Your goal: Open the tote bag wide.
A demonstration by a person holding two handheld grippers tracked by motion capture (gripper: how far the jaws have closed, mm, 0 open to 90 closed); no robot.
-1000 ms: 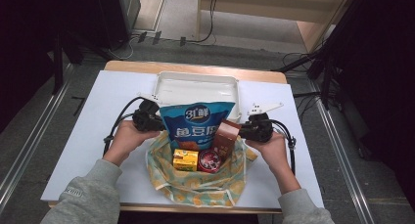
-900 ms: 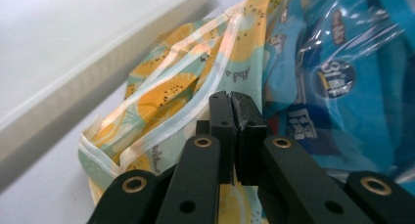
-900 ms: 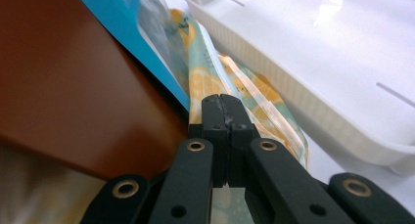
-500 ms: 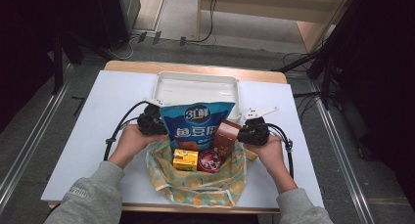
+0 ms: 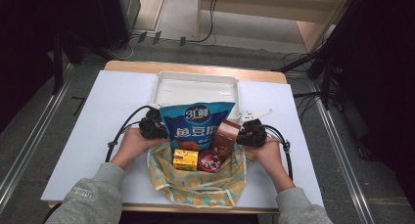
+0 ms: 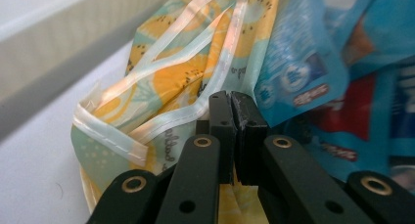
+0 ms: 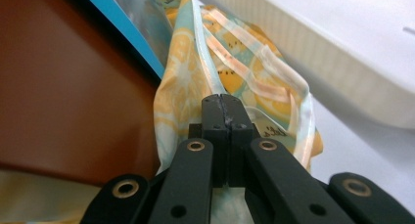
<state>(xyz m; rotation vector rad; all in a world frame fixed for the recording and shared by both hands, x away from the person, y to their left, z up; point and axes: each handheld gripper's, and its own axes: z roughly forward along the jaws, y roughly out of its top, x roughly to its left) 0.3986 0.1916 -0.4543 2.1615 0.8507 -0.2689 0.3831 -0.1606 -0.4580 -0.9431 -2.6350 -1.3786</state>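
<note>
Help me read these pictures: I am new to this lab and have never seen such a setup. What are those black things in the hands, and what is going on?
A person sits at a white table with a hand-held two-jaw clamp in each hand. The high view looks down from above; the two gripper views come from cameras riding on the clamps. The left gripper and the right gripper are each shut on an edge of a lemon-print cloth bag. In the bag are a blue snack packet, a brown box, a yellow carton and a red tub. A white tray lies behind.
</note>
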